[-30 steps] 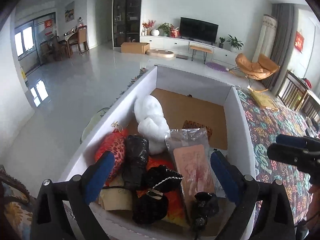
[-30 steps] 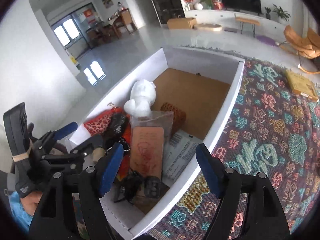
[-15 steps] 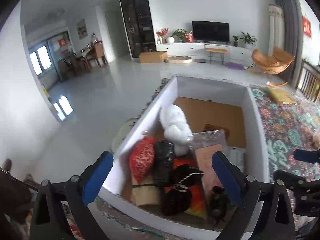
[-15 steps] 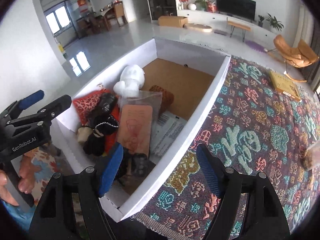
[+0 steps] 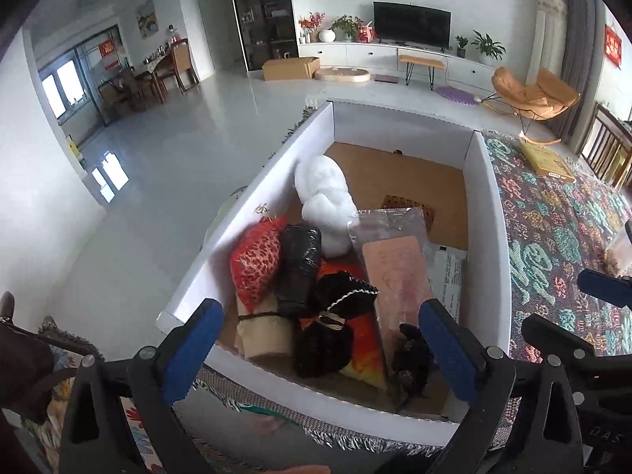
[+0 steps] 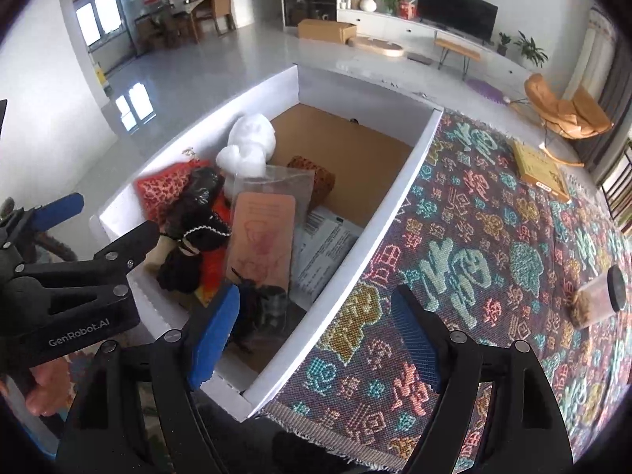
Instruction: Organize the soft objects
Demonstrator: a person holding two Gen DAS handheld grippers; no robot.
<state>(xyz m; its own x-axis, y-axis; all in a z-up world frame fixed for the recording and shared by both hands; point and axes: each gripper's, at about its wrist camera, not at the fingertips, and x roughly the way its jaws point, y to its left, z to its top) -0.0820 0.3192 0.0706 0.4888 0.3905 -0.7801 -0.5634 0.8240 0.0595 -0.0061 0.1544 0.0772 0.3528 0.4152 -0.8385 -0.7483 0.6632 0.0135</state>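
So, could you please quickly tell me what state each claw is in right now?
Left claw: open, holding nothing, above the white box.
Right claw: open, holding nothing, over the box's near edge.

place: home living room | evidence: television (image 5: 412, 23) on a long white cabinet (image 5: 395, 55), potted plants (image 5: 488, 44) beside the television, orange rocking chair (image 5: 533, 93) right of it, dining table (image 5: 158, 65) far left
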